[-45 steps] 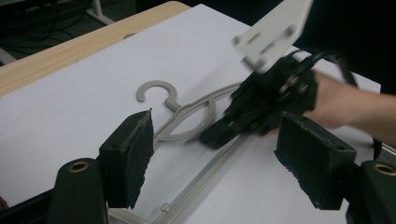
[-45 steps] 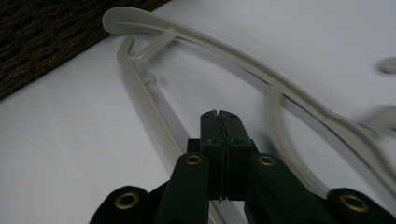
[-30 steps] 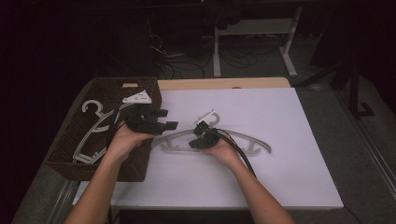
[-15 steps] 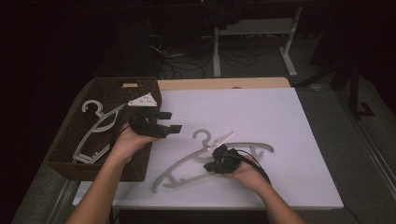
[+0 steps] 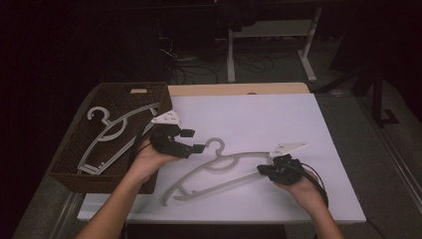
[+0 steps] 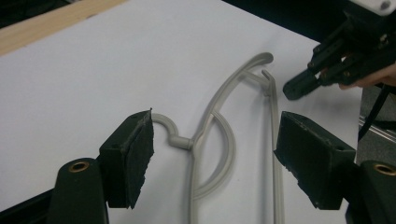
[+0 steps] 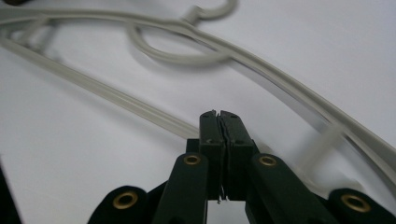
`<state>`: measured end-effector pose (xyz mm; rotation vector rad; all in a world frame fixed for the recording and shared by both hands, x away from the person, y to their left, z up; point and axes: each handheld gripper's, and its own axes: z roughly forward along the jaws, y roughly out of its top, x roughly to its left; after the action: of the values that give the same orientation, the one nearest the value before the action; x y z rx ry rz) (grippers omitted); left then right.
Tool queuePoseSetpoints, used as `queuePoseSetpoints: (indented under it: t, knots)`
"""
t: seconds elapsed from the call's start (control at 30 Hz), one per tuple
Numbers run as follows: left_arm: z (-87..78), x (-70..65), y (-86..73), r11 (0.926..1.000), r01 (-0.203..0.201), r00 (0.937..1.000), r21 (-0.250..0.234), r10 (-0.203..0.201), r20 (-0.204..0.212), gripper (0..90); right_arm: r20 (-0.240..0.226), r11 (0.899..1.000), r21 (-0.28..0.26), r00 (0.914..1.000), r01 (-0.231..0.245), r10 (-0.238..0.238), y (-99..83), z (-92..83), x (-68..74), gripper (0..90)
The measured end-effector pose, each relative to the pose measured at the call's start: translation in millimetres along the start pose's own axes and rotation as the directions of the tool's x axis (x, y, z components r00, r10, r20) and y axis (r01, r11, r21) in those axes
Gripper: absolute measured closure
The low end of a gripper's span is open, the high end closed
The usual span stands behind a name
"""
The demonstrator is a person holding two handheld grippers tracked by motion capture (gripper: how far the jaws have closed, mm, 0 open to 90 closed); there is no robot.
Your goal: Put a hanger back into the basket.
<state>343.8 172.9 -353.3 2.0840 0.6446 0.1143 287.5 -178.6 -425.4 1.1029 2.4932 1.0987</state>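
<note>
A grey plastic hanger [image 5: 234, 158] lies flat on the white table top [image 5: 259, 114], its hook [image 5: 215, 144] pointing away from me. My left gripper [image 5: 193, 140] hovers just left of the hook, open. In the left gripper view its wide-apart pads frame the hook and the hanger's arm [image 6: 205, 126], touching neither. My right gripper [image 5: 263, 170] is at the hanger's right end, shut. Its pads [image 7: 219, 114] meet with nothing seen between them, and the hanger's bar [image 7: 116, 100] passes just under the tip. In the left gripper view the right gripper [image 6: 299, 86] stands slightly apart from the hanger's end.
A brown wicker basket [image 5: 64, 164] stands at the table's left edge with a white hanger [image 5: 107, 134] inside. A strip of bare wood [image 5: 239, 88] runs along the table's far edge. Beyond it, desk legs and cables are on the dark floor.
The grey hanger has slid and turned toward the front right along with my right hand. My left gripper has drifted a little right, nearer the hook, jaws still apart.
</note>
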Motion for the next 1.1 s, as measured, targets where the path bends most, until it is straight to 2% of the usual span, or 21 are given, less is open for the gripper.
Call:
queuePoseSetpoints:
  t: [0.03, 0.07, 0.1, 0.13, 0.27, 0.4, 0.6, 0.63, 0.73, 0.77, 0.8, 0.87, 0.9, 0.93, 1.0, 1.07, 1.1]
  knots:
    - [0.0, 0.0, 0.0, 1.0, 0.0, 1.0, 0.0, 0.0, 0.0, 27.5, 0.0, 1.0, 0.0, 1.0, 0.0, 0.0, 0.0, 0.0, 0.0, 87.3]
    - [2.8, -1.5, -1.6, 1.0, -0.001, 1.0, 0.006, 0.001, 0.003, 27.5, 0.054, 1.0, 0.015, 0.9985, -0.008, 0.007, -5.3, -1.8, -6.8, 87.3]
    - [5.7, -3.1, -3.4, 0.9999, -0.003, 1.0, 0.013, 0.003, 0.004, 27.5, 0.054, 1.0, 0.015, 0.9985, -0.008, 0.007, -5.3, -1.8, -6.8, 87.3]
    - [11.4, -5.8, -7.3, 0.9997, -0.003, 1.0, 0.024, 0.003, 0.003, 27.5, 0.08, 0.999, 0.024, 0.9966, -0.021, 0.019, -7.6, -1.6, -13.4, 87.4]
    - [20.0, -8.6, -13.9, 0.9989, -0.002, 1.0, 0.047, 0.002, 0.005, 27.5, 0.081, 0.999, 0.026, 0.9963, -0.031, 0.029, -9.9, 2.3, -19.4, 87.4]
    - [31.5, -8.7, -24.7, 0.9962, 0.007, 1.0, 0.087, -0.007, 0.001, 27.5, 0.088, 0.998, 0.06, 0.9959, -0.025, 0.02, -11.8, 10.0, -21.0, 87.6]
    - [43.6, -6.8, -35.1, 0.9894, 0.006, 0.9993, 0.145, 0.0, -0.036, 28.3, 0.084, 0.997, 0.07, 0.9958, -0.042, 0.036, -13.3, 13.0, -23.0, 89.0]
    - [49.0, -5.0, -39.9, 0.984, 0.006, 0.9987, 0.178, 0.003, -0.051, 28.9, 0.087, 0.996, 0.082, 0.9957, -0.041, 0.034, -13.9, 14.0, -23.0, 89.1]
    - [56.8, -4.3, -47.3, 0.9721, -0.007, 0.9969, 0.235, 0.026, -0.075, 30.3, 0.086, 0.994, 0.094, 0.9955, -0.047, 0.039, -14.6, 14.7, -23.4, 89.2]
    - [56.8, -4.3, -47.3, 0.9721, -0.007, 0.9969, 0.235, 0.026, -0.075, 31.4, 0.086, 0.994, 0.094, 0.9955, -0.047, 0.039, -14.6, 14.7, -23.4, 89.2]
    - [62.0, -3.9, -51.3, 0.9635, -0.016, 0.9963, 0.267, 0.038, -0.078, 32.7, 0.087, 0.994, 0.095, 0.9954, -0.047, 0.039, -14.7, 14.9, -23.3, 89.3]
    - [66.9, -4.0, -54.2, 0.9536, -0.032, 0.9952, 0.299, 0.058, -0.078, 36.3, 0.087, 0.994, 0.096, 0.9954, -0.049, 0.041, -14.6, 15.3, -23.5, 89.3]
    - [66.9, -4.0, -54.2, 0.9536, -0.032, 0.9952, 0.299, 0.058, -0.078, 38.2, 0.087, 0.994, 0.096, 0.9954, -0.049, 0.041, -14.6, 15.3, -23.5, 89.3]
    - [71.3, -4.1, -57.0, 0.9438, -0.045, 0.9938, 0.327, 0.076, -0.081, 39.5, 0.084, 0.994, 0.093, 0.9953, -0.055, 0.048, -15.0, 15.4, -23.9, 89.3]
    - [72.3, -4.0, -57.9, 0.9419, -0.047, 0.994, 0.333, 0.077, -0.078, 46.0, 0.083, 0.994, 0.093, 0.9953, -0.056, 0.048, -15.1, 15.5, -24.1, 89.3]
    - [75.4, -3.3, -59.9, 0.9359, -0.059, 0.9934, 0.347, 0.089, -0.072, 50.9, 0.084, 0.994, 0.094, 0.9953, -0.056, 0.048, -14.9, 15.5, -23.8, 89.3]
    - [75.9, -3.1, -60.0, 0.937, -0.058, 0.9931, 0.344, 0.09, -0.076, 54.0, 0.084, 0.994, 0.094, 0.9953, -0.055, 0.048, -14.9, 15.5, -23.9, 89.3]
